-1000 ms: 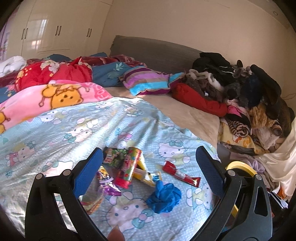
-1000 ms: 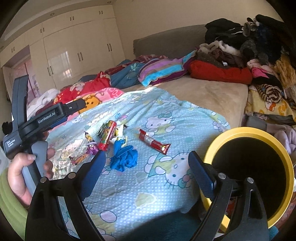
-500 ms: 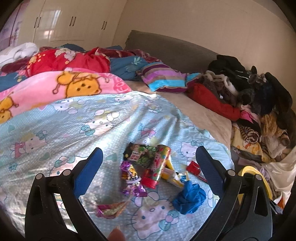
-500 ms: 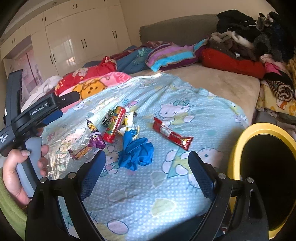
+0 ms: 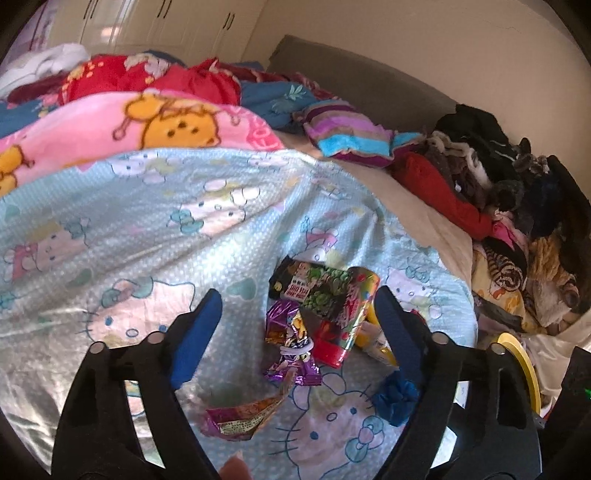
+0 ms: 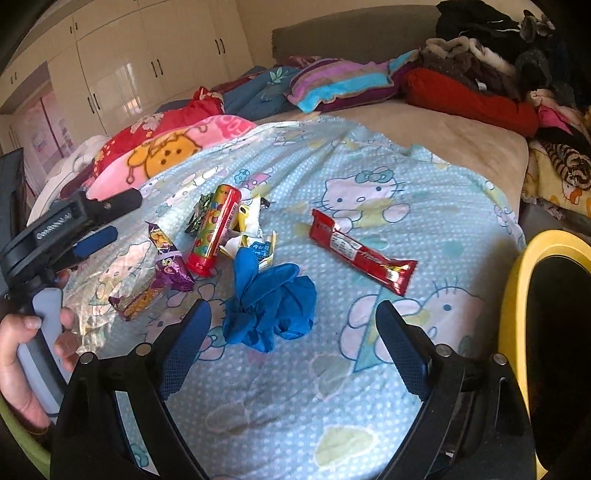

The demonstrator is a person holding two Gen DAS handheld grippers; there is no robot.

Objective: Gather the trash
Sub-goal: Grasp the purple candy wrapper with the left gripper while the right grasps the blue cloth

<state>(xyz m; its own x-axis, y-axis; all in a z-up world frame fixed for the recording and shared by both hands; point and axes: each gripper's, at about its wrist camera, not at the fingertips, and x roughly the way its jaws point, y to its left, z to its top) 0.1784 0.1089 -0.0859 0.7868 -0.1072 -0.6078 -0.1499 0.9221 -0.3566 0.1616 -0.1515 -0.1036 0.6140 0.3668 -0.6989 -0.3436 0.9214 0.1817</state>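
Glossy cream wardrobes (image 6: 147,70) fill the upper left, a grey headboard (image 6: 351,33) meets the beige wall (image 5: 406,33), daylight brightening the bed (image 6: 461,147).

We read no text: print on the red bar wrapper (image 6: 364,255), candy tube (image 6: 213,229) and left tool (image 6: 70,225) label is blurred.

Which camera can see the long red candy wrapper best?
The right wrist view. There the red wrapper lies whole and in the open on the blue sheet. In the left wrist view only a small red bit peeks out beside a blue finger of the left tongs.
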